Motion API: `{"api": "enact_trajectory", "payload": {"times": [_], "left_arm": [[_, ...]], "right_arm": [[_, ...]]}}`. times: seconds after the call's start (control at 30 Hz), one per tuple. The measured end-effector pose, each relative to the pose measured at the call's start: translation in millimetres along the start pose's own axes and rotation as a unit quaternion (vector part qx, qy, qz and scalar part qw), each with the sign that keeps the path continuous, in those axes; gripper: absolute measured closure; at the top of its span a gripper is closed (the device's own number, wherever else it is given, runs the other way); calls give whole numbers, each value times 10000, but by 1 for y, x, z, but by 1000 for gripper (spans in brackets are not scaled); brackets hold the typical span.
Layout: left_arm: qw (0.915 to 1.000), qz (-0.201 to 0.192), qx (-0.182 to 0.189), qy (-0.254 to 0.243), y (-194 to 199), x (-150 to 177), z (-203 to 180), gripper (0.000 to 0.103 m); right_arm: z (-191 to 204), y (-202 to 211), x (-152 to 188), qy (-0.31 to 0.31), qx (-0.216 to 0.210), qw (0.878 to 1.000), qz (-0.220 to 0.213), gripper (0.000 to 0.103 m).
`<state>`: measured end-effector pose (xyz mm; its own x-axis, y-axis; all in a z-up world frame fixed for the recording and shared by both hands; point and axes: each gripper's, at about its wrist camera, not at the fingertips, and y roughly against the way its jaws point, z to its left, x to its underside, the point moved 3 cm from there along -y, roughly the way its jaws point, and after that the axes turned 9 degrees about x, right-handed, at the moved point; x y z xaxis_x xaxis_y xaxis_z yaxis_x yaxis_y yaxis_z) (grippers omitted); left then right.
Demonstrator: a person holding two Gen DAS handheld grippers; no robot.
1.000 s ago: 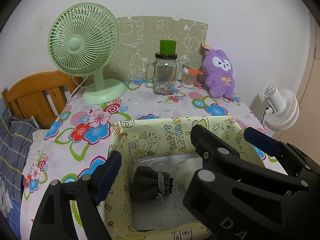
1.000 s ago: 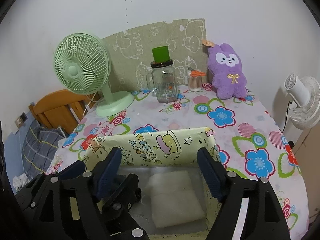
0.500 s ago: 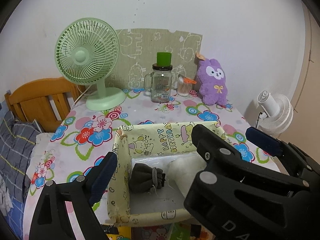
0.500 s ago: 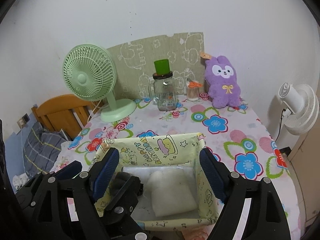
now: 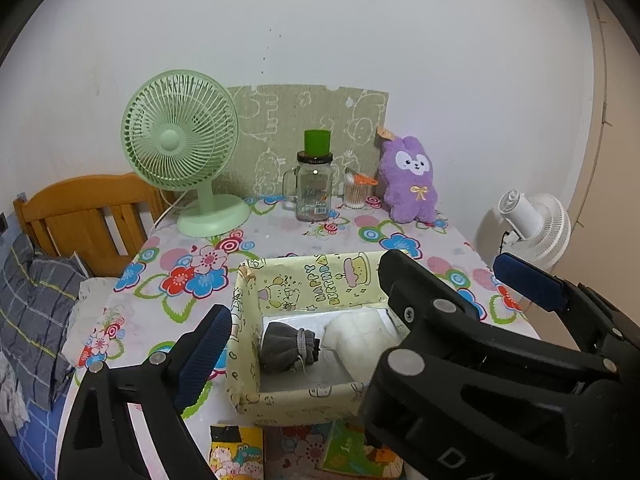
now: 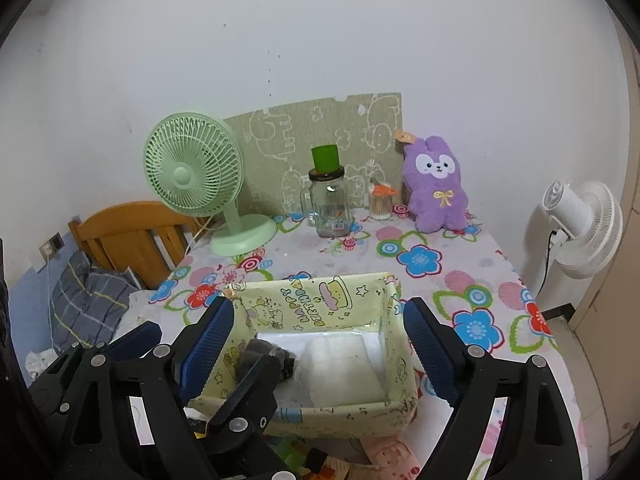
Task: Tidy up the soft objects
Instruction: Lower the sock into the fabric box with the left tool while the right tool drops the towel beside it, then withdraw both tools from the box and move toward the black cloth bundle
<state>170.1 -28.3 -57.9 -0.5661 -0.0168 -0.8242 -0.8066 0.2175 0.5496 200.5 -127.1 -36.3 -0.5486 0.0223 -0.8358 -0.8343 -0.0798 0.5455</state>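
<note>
Flowered surface [image 5: 304, 236] carries our yellow box [image 6: 320, 300]; both tools, left tool [image 5: 360, 312] and right tool [image 6: 316, 340], have just been spreading, pinching nothing, above the grey pouch [image 5: 286, 346] and white pad [image 6: 340, 364] inside.

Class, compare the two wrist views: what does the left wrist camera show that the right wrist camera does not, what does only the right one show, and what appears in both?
Only the left wrist view: a yellow cartoon packet at the table's near edge.

Only the right wrist view: a wall socket beside the wooden bed frame.

Both: the yellow box holding a grey pouch and a white pad, the green fan, the glass jar and the purple plush.
</note>
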Motion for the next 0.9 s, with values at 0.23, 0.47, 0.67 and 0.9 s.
{"api": "enact_trajectory", "payload": {"times": [0.23,0.47,0.67,0.9], "left_arm": [[9998,-163,-11,-84,21,3,-8,6],[9995,-293,-30,-143,41,8,-14,4],[9991,-373,-73,-193,55,14,-18,2],[9986,-449,-128,-231,67,25,-20,1]], "right_arm": [[-3,26,2,2,79,9998,-162,9],[-3,49,6,24,130,9995,-288,6],[-2,66,11,49,167,9992,-366,4],[0,82,22,93,227,9989,-409,3]]}}
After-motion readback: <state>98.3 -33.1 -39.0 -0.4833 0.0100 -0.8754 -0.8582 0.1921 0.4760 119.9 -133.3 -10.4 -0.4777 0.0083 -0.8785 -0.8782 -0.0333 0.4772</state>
